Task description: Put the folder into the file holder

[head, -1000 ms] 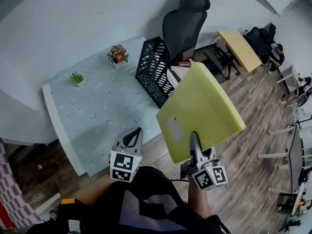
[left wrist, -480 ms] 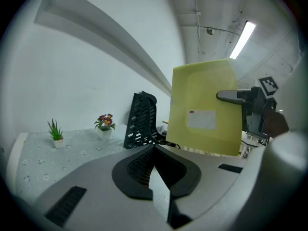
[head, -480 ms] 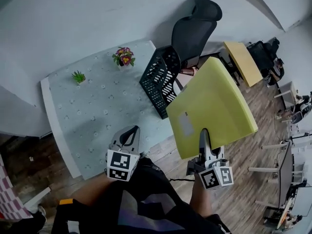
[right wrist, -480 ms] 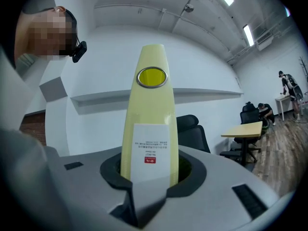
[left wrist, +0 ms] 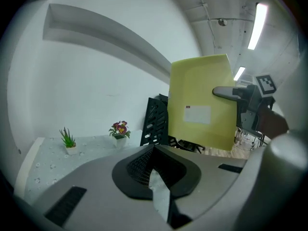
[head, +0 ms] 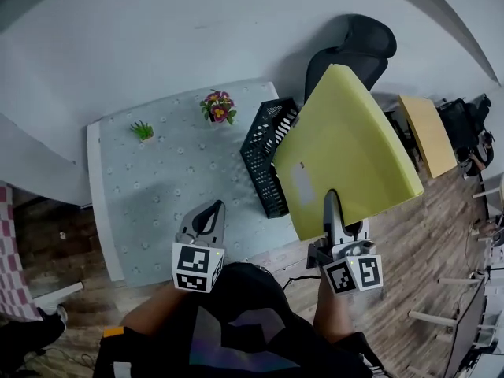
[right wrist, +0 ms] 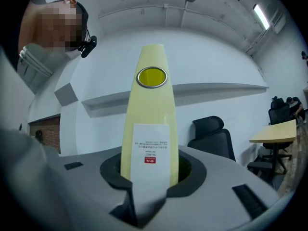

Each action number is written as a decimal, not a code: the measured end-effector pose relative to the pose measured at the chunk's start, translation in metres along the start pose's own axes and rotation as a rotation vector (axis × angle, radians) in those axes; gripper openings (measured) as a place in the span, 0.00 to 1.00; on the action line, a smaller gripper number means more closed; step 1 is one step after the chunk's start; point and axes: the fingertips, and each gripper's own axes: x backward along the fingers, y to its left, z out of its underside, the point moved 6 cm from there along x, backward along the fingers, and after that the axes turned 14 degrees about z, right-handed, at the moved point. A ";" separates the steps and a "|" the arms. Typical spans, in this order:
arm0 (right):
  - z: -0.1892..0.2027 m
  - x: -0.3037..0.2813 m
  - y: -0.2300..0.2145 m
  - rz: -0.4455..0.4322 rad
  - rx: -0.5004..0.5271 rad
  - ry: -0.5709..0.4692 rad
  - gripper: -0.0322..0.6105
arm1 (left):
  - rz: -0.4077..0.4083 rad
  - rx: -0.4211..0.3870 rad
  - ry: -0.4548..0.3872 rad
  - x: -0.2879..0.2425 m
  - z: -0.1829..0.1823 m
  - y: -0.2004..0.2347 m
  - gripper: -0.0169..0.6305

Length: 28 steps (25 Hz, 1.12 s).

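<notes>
A large yellow folder (head: 350, 148) stands on edge in the air, its lower edge clamped in my right gripper (head: 332, 211). In the right gripper view the folder's spine (right wrist: 149, 124) with its white label rises straight out between the jaws of that gripper (right wrist: 149, 177). The black slotted file holder (head: 268, 160) stands on the right end of the table, just left of and partly under the folder. From the left gripper view, the folder (left wrist: 202, 105) hangs beside the file holder (left wrist: 155, 121). My left gripper (head: 213, 209) hovers shut and empty over the table's near edge.
The pale dotted table (head: 157, 203) carries a flower pot (head: 219, 107) and a small green plant (head: 142, 131) at its far side. A black office chair (head: 354, 50) stands behind the holder. A yellow desk (head: 429, 132) is further right, on wooden floor.
The folder in my right gripper has come closer to the file holder and now overlaps its right side in the head view. The left gripper has hardly moved.
</notes>
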 end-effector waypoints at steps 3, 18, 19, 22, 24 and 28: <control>0.004 -0.024 -0.005 -0.057 -0.006 0.000 0.27 | -0.050 0.000 0.007 -0.009 -0.005 -0.003 0.03; 0.060 -0.071 -0.010 -0.155 -0.042 -0.092 0.28 | -0.173 0.023 0.138 -0.029 0.011 -0.010 0.03; 0.064 -0.072 -0.010 -0.155 -0.046 -0.097 0.28 | -0.173 0.024 0.147 -0.031 0.012 -0.011 0.03; 0.080 -0.074 -0.013 -0.151 -0.057 -0.105 0.29 | -0.166 0.021 0.161 -0.035 0.014 -0.014 0.03; 0.091 -0.074 -0.013 -0.151 -0.051 -0.104 0.30 | -0.159 0.016 0.174 -0.037 0.016 -0.016 0.03; 0.110 -0.071 -0.013 -0.145 -0.025 -0.091 0.31 | -0.157 0.006 0.188 -0.038 0.016 -0.017 0.03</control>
